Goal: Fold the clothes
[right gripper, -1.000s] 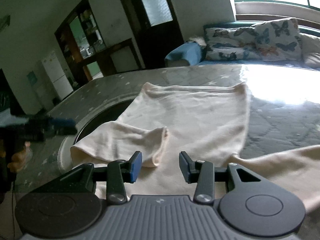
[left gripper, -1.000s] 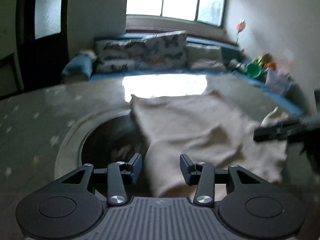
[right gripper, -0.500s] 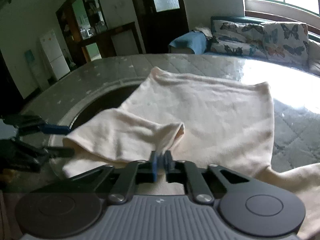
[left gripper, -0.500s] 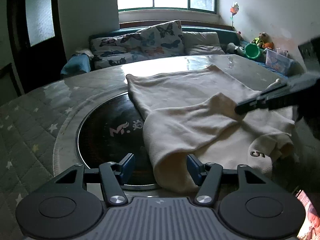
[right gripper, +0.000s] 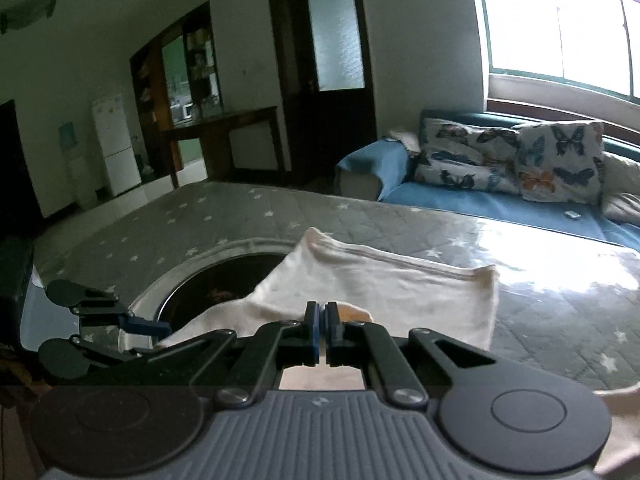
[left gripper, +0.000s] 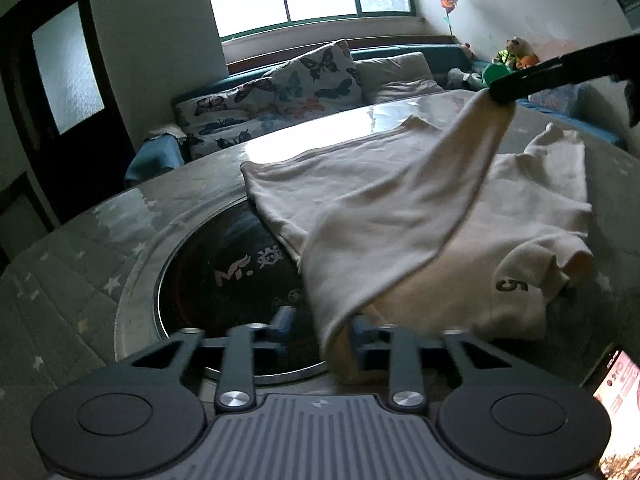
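Note:
A cream sweatshirt (left gripper: 384, 208) lies on the grey star-quilted table, with a "5" mark (left gripper: 510, 285) on one sleeve. My right gripper (right gripper: 323, 332) is shut on a sleeve cuff (right gripper: 352, 312) and lifts it; it shows in the left wrist view (left gripper: 500, 94) at the upper right, holding the raised sleeve. My left gripper (left gripper: 320, 332) is open, its fingers on either side of the sleeve's lower fold near the front edge. It shows in the right wrist view (right gripper: 160, 330) at the left.
A round dark glass inset (left gripper: 224, 280) sits in the table (left gripper: 80, 264) under the garment's left edge. A blue sofa with butterfly pillows (left gripper: 280, 92) stands behind. A phone (left gripper: 616, 384) lies at the right front edge.
My right gripper has risen with the sleeve cuff, stretching the sleeve up and to the right. My left gripper has moved forward around the sleeve's lower fold.

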### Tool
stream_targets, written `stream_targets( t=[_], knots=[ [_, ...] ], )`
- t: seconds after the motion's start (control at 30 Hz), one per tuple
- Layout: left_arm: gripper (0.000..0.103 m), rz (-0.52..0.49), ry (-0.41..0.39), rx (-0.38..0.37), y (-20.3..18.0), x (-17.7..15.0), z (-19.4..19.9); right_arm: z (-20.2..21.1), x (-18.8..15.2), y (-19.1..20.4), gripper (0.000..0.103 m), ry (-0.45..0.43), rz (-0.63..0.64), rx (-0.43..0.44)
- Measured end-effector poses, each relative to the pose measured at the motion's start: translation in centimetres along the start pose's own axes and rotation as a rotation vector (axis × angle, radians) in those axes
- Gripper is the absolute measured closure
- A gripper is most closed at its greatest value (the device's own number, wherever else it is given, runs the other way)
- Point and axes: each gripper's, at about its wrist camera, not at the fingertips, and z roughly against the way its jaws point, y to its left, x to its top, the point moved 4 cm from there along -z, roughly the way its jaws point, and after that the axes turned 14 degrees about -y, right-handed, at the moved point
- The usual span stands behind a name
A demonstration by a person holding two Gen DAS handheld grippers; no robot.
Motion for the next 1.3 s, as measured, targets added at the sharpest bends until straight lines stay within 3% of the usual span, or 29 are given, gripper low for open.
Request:
stream_targets(
  t=[0.13, 0.43, 0.57, 0.77, 0.87, 1.1, 1.17, 1.23, 1.3],
  knots=[
    [0.095, -0.023, 0.0, 0.001, -0.2, -0.2, 0.1, 0.7, -0.8, -0.9, 0.101, 0.011, -0.018, -0.034],
    [0.094, -0.077, 0.005, -0.005, -0.3, -0.4, 0.6, 0.3, -3.3, -2.6, 0.101, 0.075, -0.06, -0.07],
    [0.091, -0.042, 0.022, -0.05, 0.5, -0.4, 1.1, 0.5, -4.6, -3.0, 0.099, 0.121, -0.06, -0.074],
    [0.085, 0.021, 0.004, -0.097, 2.3, 1.1, 2.3, 1.7, -3.5, -3.3, 0.095, 0.105, -0.017, -0.09],
    [0.085, 0.06, -0.03, -0.106, 3.0, 2.7, 2.1, 1.4, -2.7, -3.5, 0.085, 0.083, -0.014, -0.088],
    [0.085, 0.051, -0.05, -0.124, 3.2, 4.6, -1.0, -0.9, -3.3, -3.1, 0.078, 0.107, -0.031, -0.044],
    [0.085, 0.067, -0.009, -0.154, 3.4, 4.2, -2.7, -1.1, -3.5, -3.0, 0.078, 0.113, -0.04, -0.041],
    [0.081, 0.095, 0.034, -0.177, 3.7, 3.7, -4.3, -1.2, -3.5, -3.0, 0.077, 0.114, -0.046, -0.035],
    [0.071, 0.139, 0.055, -0.175, 4.2, 3.4, -5.0, -1.2, -3.6, -2.9, 0.076, 0.117, -0.048, -0.03]
  ],
)
